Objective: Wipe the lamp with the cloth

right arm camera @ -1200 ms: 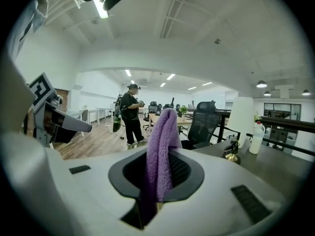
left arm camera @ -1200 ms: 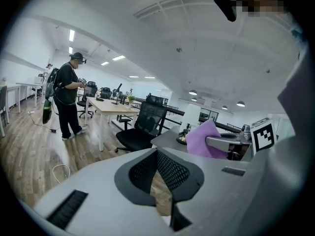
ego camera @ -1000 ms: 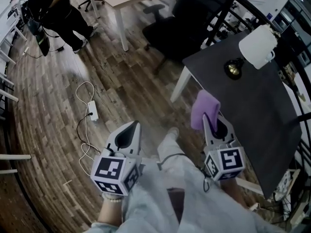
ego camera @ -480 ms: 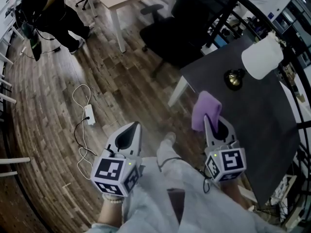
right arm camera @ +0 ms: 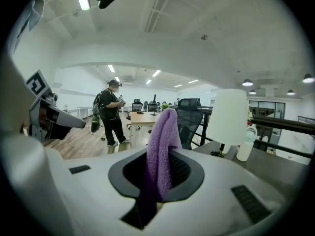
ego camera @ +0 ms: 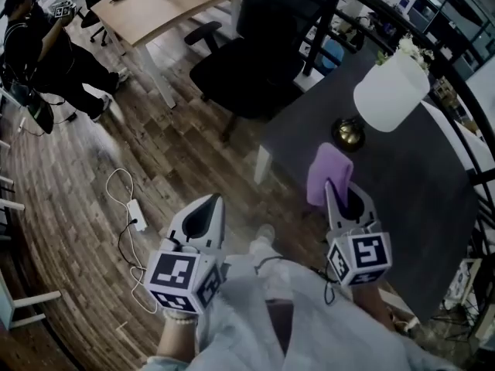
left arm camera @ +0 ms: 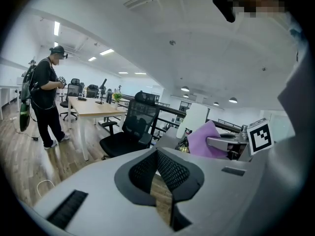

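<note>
A lamp with a white shade [ego camera: 390, 93] and a brass base [ego camera: 349, 133] stands on the dark grey table [ego camera: 418, 199]; in the right gripper view the lamp [right arm camera: 227, 117] is ahead and to the right. My right gripper [ego camera: 336, 184] is shut on a purple cloth [ego camera: 329, 173], which sticks up from its jaws short of the lamp's base; the cloth [right arm camera: 161, 149] fills the jaws in the right gripper view. My left gripper [ego camera: 203, 211] hangs over the wooden floor, shut with nothing in it. The left gripper view shows its closed jaws [left arm camera: 158, 170] and the cloth [left arm camera: 204, 141] off to the right.
A black office chair [ego camera: 255, 52] stands beside the table's far corner. A wooden desk [ego camera: 166, 2] is at the back. A person [ego camera: 42, 52] stands at the far left. A white power strip with cable [ego camera: 133, 215] lies on the floor. A white bottle [right arm camera: 245, 144] is by the lamp.
The lamp and table have drawn nearer and shifted left in the head view. Both grippers keep their pose, the right still holding the cloth.
</note>
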{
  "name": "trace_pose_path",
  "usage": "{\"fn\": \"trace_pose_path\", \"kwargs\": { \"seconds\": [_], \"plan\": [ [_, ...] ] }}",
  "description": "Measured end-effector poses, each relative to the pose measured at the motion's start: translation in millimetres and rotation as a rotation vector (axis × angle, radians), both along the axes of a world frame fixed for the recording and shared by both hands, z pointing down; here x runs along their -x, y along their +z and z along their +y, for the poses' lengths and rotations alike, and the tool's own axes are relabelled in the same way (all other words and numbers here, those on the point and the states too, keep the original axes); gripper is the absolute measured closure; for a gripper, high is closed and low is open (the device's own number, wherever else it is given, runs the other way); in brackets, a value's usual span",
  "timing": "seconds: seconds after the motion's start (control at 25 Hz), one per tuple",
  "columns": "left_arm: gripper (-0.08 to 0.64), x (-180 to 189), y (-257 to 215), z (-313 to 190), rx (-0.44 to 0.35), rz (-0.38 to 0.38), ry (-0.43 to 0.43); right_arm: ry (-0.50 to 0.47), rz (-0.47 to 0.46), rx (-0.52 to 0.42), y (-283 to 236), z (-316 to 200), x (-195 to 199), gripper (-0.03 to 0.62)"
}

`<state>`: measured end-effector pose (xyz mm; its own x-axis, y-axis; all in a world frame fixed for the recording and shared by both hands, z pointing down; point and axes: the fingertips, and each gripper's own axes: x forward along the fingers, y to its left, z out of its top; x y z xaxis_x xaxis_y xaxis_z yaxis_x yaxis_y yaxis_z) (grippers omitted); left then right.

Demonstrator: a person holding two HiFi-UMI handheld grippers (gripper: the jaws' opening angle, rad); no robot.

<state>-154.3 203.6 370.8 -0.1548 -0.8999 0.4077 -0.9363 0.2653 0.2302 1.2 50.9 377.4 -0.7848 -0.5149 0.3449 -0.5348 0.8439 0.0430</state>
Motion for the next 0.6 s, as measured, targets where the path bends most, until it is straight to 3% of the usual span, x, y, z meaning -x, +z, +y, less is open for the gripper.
{"fn": "trace_pose_path", "kwargs": {
  "seconds": [0.44, 0.6],
  "plan": [
    [0.549, -1, -12, -106, -0.025, -0.033, 0.115, 0.112, -0.026, -0.008, -8, -86, -17, 0.541],
    [0.549, -14, -12, -140, -0.015, -0.008, 0.161, 0.144, -0.033, -0.004, -5, -106, -29, 0.541]
  ]
}}
